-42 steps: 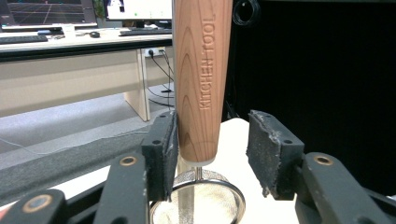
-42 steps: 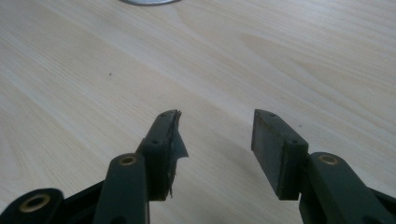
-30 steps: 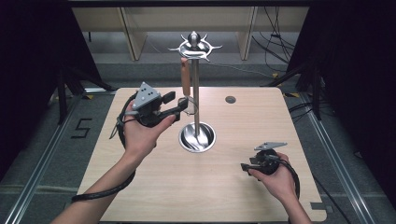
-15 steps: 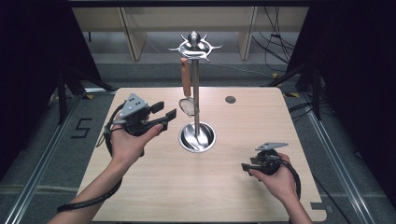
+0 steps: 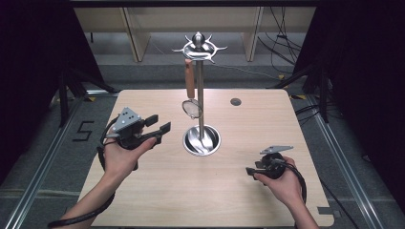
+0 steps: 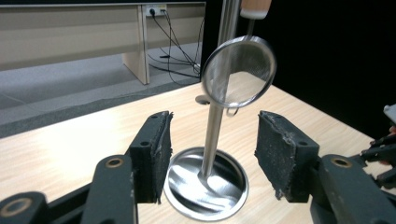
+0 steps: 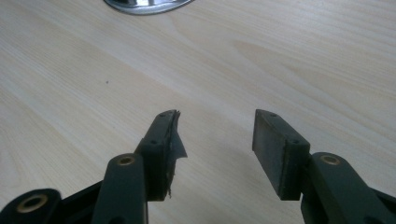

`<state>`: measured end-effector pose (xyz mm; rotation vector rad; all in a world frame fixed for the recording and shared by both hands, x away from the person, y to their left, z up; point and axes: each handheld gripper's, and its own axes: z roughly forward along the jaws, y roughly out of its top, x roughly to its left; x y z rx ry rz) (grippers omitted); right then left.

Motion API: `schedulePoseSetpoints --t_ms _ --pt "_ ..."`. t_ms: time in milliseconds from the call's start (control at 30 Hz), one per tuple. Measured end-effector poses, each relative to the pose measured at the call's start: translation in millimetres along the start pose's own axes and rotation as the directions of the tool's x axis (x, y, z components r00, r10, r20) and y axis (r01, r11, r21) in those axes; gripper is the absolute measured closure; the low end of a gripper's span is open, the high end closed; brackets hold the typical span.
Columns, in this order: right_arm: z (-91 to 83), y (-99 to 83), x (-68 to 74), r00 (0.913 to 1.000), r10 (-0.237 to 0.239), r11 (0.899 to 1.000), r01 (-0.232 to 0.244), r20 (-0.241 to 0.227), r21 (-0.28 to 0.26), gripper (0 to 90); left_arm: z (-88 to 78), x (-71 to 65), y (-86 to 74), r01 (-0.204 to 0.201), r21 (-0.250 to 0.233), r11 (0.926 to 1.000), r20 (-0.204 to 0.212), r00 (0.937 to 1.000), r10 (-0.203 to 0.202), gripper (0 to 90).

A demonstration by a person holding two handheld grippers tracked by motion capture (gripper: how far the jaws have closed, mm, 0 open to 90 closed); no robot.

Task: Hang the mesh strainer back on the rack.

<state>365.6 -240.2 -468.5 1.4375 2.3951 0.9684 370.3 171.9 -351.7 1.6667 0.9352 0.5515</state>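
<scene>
Showed the fingers (image 6: pixel 154 149) of the left gripper (image 5: pixel 160 125) spread wide on nothing, black pads rough and frayed at the edges, raised off the counter (image 5: pixel 191 200) and aimed at the strainer (image 6: pixel 239 71), probably to line up a grasp. Found the strainer near but untouched, a round fine-mesh bowl in a bright wire rim, hung by its wooden handle (image 5: pixel 190 78) from a hook atop the stand (image 5: pixel 198 45), presumably to keep it off the surface. Noted the polished steel pole (image 5: pixel 200 105) rising from a shallow mirrored dish (image 5: pixel 202 140). Caught the right gripper (image 5: pixel 249 171) low over pale wood-grain, likewise parted and empty, well apart from the stand, seemingly idle.
</scene>
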Motion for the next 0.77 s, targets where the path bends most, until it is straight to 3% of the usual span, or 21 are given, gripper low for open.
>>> schedulePoseSetpoints --t_ms 67,100,167,233,267,500,567,600,667,767 --pt "-0.7 0.6 -1.8 0.9998 -0.021 1.0 0.021 0.001 0.006 51.0 -0.8 2.2 -5.2 0.0 0.003 1.0 0.0 1.0 0.0 44.3" --pt "-1.2 0.3 0.1 1.0 -0.004 1.0 0.004 0.006 0.009 51.0 -1.3 2.8 -7.8 0.002 0.006 1.0 -0.002 1.0 -0.002 44.3" --pt "2.0 -0.8 0.2 1.0 -0.003 1.0 0.003 0.0 -0.029 51.0 -3.3 5.5 -13.0 -0.019 0.024 0.9995 -0.002 0.9998 0.019 44.2" --pt "2.0 -1.3 3.4 0.9994 0.033 0.999 -0.033 -0.005 -0.023 50.9 -3.3 6.5 -20.2 -0.01 0.017 0.9998 0.001 0.9999 0.01 44.1" --pt "-0.7 -0.3 1.7 0.9999 0.011 1.0 -0.011 0.002 0.012 50.8 -3.4 7.8 -24.6 -0.014 0.019 0.9997 0.004 0.9999 0.014 44.0" --pt "-0.9 -0.6 1.6 1.0 0.008 1.0 -0.008 0.003 0.017 50.4 -0.2 23.6 -70.4 -0.009 0.073 0.9973 -0.005 0.9999 0.009 43.5" --pt "-0.8 -0.7 1.7 1.0 0.007 1.0 -0.007 0.004 0.018 50.3 -0.4 27.6 -81.8 0.016 0.09 0.9958 -0.021 0.9997 -0.014 44.6" --pt "-0.2 -0.4 0.3 0.9997 -0.02 1.0 0.02 0.011 0.005 50.3 -0.5 29.0 -84.6 0.014 0.093 0.9956 -0.012 0.9998 -0.013 45.0" --pt "-1.6 0.1 2.4 0.9998 -0.014 1.0 0.014 0.012 0.004 50.2 -3.2 29.3 -85.6 0.019 0.087 0.9961 -0.013 0.9998 -0.018 45.0" --pt "-1.5 0.8 2.1 0.999 -0.041 0.998 0.041 0.02 -0.043 50.2 -5.2 30.1 -87.1 0.029 0.074 0.9968 -0.022 0.9994 -0.028 43.6"
